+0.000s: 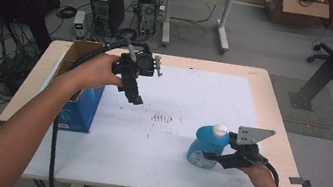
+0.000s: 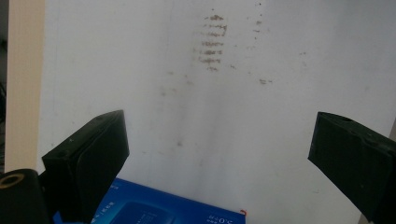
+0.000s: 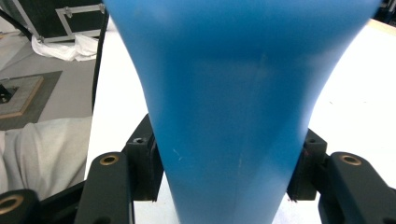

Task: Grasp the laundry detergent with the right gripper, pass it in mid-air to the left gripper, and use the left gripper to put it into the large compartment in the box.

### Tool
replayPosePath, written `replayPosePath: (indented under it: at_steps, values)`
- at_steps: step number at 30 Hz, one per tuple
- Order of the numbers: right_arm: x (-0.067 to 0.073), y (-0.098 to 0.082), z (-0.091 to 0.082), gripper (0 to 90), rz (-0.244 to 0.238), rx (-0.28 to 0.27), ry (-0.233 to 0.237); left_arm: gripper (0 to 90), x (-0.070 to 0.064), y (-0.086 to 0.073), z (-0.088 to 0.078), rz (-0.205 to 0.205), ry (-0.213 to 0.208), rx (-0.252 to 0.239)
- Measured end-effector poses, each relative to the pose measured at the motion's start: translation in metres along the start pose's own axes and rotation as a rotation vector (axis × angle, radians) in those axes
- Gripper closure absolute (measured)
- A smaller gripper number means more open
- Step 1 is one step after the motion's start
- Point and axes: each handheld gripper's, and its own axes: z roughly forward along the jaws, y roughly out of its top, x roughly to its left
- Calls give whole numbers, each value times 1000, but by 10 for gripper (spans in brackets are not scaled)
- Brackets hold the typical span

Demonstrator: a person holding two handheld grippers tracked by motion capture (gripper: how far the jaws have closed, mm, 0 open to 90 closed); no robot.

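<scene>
In the high view, a white sheet (image 1: 169, 124) is seen spread over a pale wooden table (image 1: 277, 116), with a patch of small brown marks (image 1: 161, 118) near its middle. The left gripper (image 1: 135, 100) is held above the sheet toward the far left, jaws pointing down, beside an open blue cardboard box (image 1: 76, 104) that stands at the table's left edge. At the near right, a blue bottle (image 1: 207, 145) with a white cap (image 1: 220, 129) is gripped from its right side by the right gripper (image 1: 212, 156), a grey three-cornered plate (image 1: 254, 135) riding on top. In the left gripper view, the two black jaws are seen set wide apart with nothing between them; the stained sheet (image 2: 261, 130) lies beyond, and a corner of the blue box (image 2: 163, 207) shows at the bottom. In the right gripper view, the bottle (image 3: 233, 116) is seen pressed on both sides by the jaws, which are clamped against its narrowing body, and the white sheet (image 3: 355, 93) is visible on either side.
</scene>
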Motion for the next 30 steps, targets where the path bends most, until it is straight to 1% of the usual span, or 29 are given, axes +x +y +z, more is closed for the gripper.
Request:
replayPosePath:
  at_steps: [5,8,12,14,17,19,22,24,26,30]
  values:
    - [1,1,0,436,-28,2,-12,53,0,1,0,2,1,-2]
    - [2,2,-1,442,-34,3,-15,52,-1,1,0,1,1,-2]
    - [4,3,-1,448,-31,0,-18,53,-2,2,-1,6,3,-2]
    - [4,5,-3,448,-23,-16,-13,54,-3,2,-2,6,6,-7]
    - [5,12,-7,448,-25,-30,-15,53,-5,3,-5,7,3,-14]
    - [7,17,-10,449,-27,-29,-18,54,-7,3,-8,-1,3,-28]
    - [9,26,-14,449,-38,-18,-13,55,-9,3,-14,1,6,-34]
    - [10,30,-16,449,-43,-13,-11,55,-12,4,-18,7,5,-41]
    - [11,34,-18,449,-37,-16,-8,55,-17,6,-22,15,8,-44]
    - [11,41,-21,448,-30,-5,-14,55,-26,13,-32,28,-3,-49]
